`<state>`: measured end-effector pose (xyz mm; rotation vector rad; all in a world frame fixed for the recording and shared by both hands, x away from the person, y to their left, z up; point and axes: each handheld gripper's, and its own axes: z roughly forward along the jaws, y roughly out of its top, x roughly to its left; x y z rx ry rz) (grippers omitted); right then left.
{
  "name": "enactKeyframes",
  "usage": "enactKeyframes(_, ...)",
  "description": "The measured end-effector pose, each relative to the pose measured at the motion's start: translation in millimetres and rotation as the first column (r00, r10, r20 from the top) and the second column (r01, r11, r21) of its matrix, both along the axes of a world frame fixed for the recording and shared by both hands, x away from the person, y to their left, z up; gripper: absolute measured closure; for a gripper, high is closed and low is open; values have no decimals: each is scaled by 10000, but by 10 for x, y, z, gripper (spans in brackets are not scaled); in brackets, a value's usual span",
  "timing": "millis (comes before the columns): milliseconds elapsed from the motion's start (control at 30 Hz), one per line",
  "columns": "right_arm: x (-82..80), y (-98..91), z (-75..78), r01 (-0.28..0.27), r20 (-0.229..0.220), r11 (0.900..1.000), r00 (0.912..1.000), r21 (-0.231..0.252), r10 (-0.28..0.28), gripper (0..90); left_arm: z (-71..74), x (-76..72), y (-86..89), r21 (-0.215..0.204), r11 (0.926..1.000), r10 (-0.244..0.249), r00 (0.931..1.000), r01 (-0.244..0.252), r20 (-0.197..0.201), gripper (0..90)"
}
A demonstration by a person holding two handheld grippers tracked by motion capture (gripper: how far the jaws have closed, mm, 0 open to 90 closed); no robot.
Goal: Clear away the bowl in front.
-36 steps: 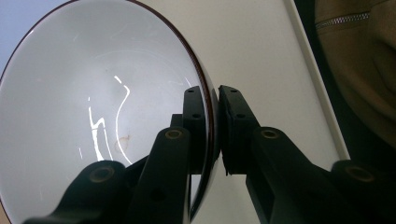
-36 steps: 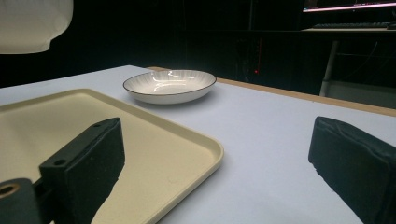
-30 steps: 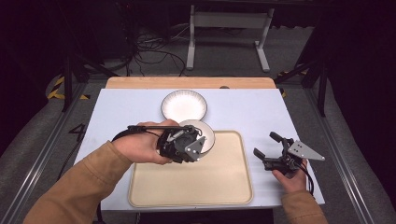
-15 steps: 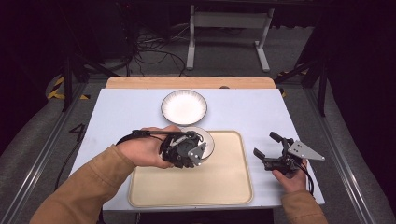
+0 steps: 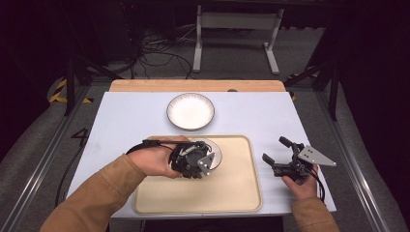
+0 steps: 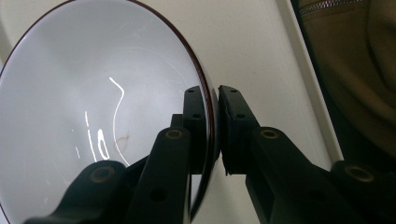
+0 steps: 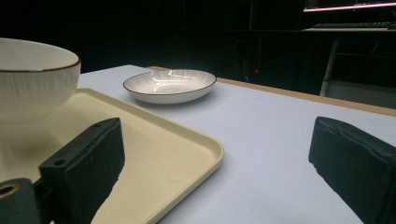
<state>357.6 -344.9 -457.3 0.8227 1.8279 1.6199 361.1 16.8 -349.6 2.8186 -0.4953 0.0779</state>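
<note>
A cream tray (image 5: 241, 193) was seen under the left gripper (image 5: 205, 162), whose jaws were closed on the dark rim of a white bowl (image 6: 84, 116) resting on it. A shallow plate (image 5: 190, 110) lay beyond. The right gripper (image 5: 278, 152), beside the tray's right edge, was spread wide, holding nothing.

A single dark numeral 4 (image 5: 80, 137) is showing on the grey floor (image 5: 43, 140) just left of the surface (image 5: 130, 121). No other text, label or brand is reading clearly anywhere.
</note>
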Motion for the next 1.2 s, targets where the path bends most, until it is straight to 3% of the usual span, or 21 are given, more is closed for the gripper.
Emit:
enactKeyframes(233, 1, 0, 0, 4, -7, 10000, 10000, -4, -4, 41, -114, 9, -10, 119, 9999, 52, 9999, -51, -87, 829)
enactKeyframes(267, 1, 0, 0, 6, -7, 10000, 10000, -2, -6, 41, -142, 18, -11, 46, 10000, 27, 9997, -26, -259, 829)
enactKeyframes(467, 1, 0, 0, 8, -10, 10000, 10000, -2, -8, 41, -214, 28, -29, 269, 9996, 126, 9998, -122, -157, 829)
enactKeyframes(1200, 2, 1, 0, 20, -13, 10000, 10000, -8, -20, 41, -325, 43, -44, 488, 9983, 332, 9990, -317, -305, 832)
